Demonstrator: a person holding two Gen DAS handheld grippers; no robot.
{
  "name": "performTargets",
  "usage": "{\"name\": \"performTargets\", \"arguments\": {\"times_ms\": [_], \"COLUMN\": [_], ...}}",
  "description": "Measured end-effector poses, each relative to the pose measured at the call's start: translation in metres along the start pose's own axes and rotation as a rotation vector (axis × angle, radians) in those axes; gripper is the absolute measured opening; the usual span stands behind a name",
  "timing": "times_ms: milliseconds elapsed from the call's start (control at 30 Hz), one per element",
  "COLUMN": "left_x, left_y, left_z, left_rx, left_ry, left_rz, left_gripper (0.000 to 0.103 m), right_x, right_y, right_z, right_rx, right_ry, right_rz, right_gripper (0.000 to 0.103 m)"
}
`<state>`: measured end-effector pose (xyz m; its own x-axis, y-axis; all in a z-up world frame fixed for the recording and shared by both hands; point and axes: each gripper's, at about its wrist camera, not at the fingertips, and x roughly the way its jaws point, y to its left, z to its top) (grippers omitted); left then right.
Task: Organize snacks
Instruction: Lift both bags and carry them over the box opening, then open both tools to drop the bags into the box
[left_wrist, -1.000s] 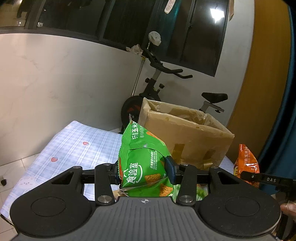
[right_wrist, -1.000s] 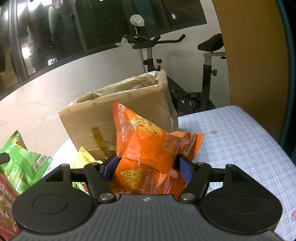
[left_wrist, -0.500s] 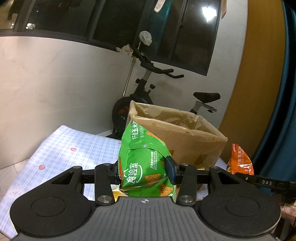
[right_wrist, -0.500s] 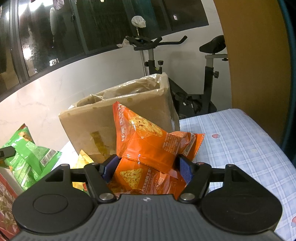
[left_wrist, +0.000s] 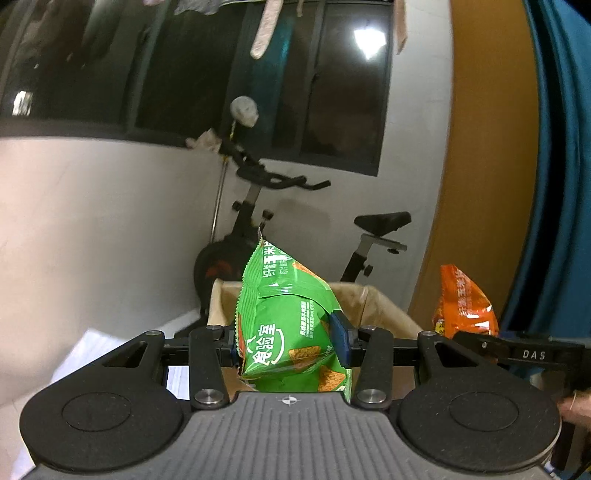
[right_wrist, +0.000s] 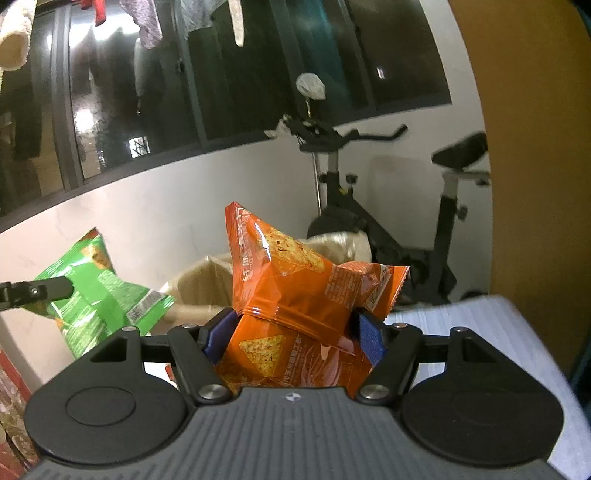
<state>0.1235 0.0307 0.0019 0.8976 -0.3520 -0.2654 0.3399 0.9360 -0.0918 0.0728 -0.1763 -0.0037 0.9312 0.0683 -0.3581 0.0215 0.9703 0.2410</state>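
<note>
1. Your left gripper (left_wrist: 288, 345) is clenched on the green bag (left_wrist: 286, 325): blue pads press both sides and the foil creases at the right pad.
2. Your right gripper (right_wrist: 293, 338) is clenched on the orange bag (right_wrist: 306, 306), pads dug in at its folded waist, the bag crumpled.
3. Both bags are in the air, upright-ish, each just in front of its own cam. In the right view the green bag sits to the left, pinched by the other tool.
4. Box (left_wrist: 384, 314): open cardboard, lined w/ a pale plastic bag, directly behind and below both bags. In the left view the green bag overlaps its near rim; can't tell if it's over the opening yet.
5. Box contents: hidden. Only the liner and rim show, so no count of what's inside.
6. Progress, my read: mid-task. Two bags picked, neither dropped in. Left to do: carry over the rim, let go.
7. Other snacks: red packaging at the right view's lower-left edge (right_wrist: 13, 424), prob still to sort. The checked cloth (right_wrist: 524, 332) at right looks bare.
</note>
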Motion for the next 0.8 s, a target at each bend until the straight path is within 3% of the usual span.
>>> {"name": "performTargets", "arguments": {"times_ms": [200, 400, 800], "left_x": [0.048, 0.088, 0.142], "left_y": [-0.003, 0.001, 0.018], "left_z": [0.022, 0.035, 0.013], "left_rx": [0.014, 0.036, 0.059], "left_ry": [0.010, 0.027, 0.171], "left_rz": [-0.013, 0.007, 0.020], "left_gripper": [0.048, 0.048, 0.050], "right_x": [0.040, 0.097, 0.184], "right_y": [0.006, 0.011, 0.008], "right_z": [0.039, 0.060, 0.028], "right_rx": [-0.080, -0.117, -0.149], "right_ry": [-0.044, -0.026, 0.172], "right_rz": [0.006, 0.017, 0.013], "right_gripper": [0.071, 0.071, 0.073]}}
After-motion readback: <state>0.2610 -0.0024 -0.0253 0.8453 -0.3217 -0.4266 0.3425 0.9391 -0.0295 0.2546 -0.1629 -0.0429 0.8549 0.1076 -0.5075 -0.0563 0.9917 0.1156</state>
